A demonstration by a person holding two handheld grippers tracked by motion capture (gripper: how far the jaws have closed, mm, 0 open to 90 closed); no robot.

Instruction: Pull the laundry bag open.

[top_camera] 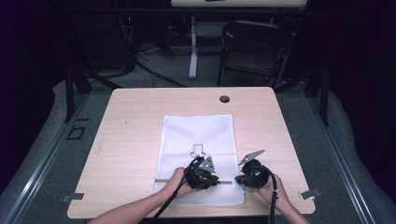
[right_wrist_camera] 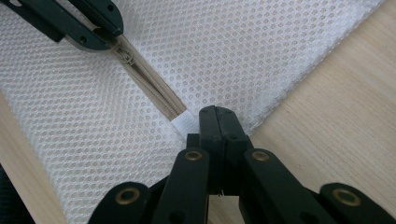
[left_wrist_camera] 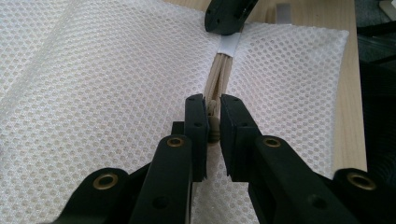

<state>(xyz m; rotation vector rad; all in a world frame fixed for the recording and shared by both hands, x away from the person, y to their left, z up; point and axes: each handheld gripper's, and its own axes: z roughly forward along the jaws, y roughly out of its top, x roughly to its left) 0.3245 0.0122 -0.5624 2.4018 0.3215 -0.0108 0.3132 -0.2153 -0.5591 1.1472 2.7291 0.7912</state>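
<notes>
Left jaws: I had them pinching the zipper pull (left_wrist_camera: 214, 126).
Right jaws: pressed on the mesh bag (right_wrist_camera: 261, 51) edge, at the zipper (right_wrist_camera: 149, 86) end.
Zipper axis: ran straight from pull toward right gripper (top_camera: 243, 179); left gripper (top_camera: 215, 179) nearer the pull.

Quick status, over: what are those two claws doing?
Left claw shut on zipper pull. Right claw pinching mesh bag at zipper's end tab. Nothing in the way.

No readable text, an outlined arrow sign on white mesh bag (top_camera: 198, 140)
</notes>
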